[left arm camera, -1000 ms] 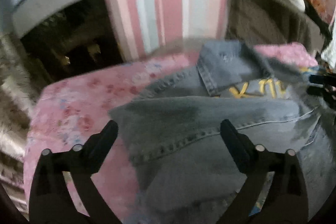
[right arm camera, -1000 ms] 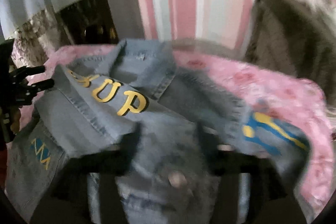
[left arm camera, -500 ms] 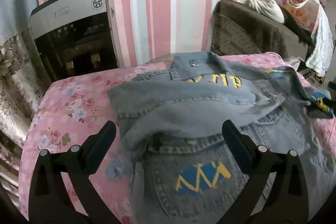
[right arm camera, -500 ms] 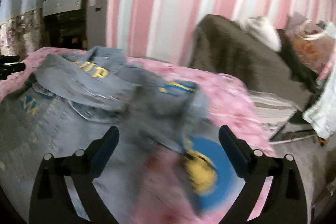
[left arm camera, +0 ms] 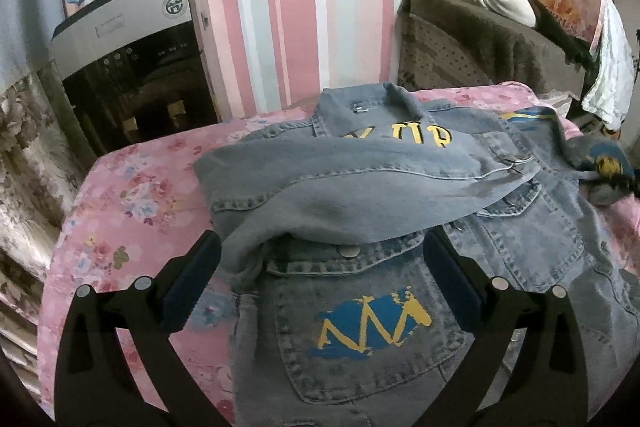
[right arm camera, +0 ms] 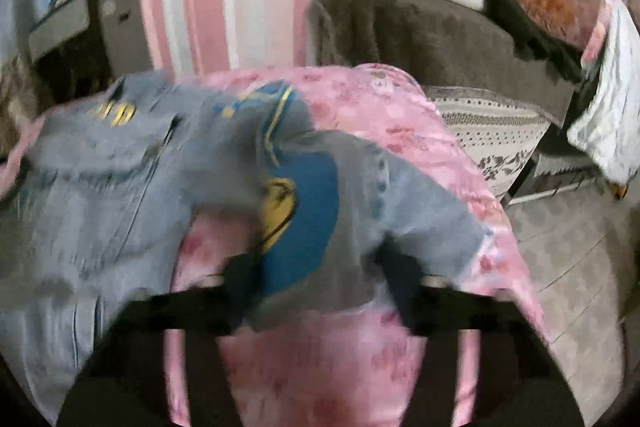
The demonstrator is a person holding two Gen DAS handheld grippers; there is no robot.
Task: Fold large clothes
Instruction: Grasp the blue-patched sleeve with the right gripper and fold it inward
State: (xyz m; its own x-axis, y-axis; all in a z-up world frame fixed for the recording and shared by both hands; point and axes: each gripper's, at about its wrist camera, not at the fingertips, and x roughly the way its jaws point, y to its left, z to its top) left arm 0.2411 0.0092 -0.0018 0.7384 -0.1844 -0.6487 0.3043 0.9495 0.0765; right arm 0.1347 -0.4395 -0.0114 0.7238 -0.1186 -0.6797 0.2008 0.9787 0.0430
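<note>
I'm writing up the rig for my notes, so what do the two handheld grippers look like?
The left gripper has two black arms, each carrying round silver rivets and ending in a dark blue rectangular pad. The right gripper is motion-blurred but shows the same black two-armed frame with dark fingers. No cables, markings, hands or sleeves are visible.

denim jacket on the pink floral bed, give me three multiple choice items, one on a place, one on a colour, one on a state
1. Where does the folded-over sleeve of the light blue denim jacket lie?
A. across the jacket's front
B. on the floor
C. on the brown sofa

2. What colour is the lettering below the collar?
A. red
B. yellow
C. white

3. How does the left gripper stand?
A. shut on the collar
B. shut on a sleeve
C. open, holding nothing

Answers: 1 A, the sleeve drapes over the chest above the pocket; 2 B, the letters show yellow on denim; 3 C, both fingers stand wide apart above the pocket.
</note>
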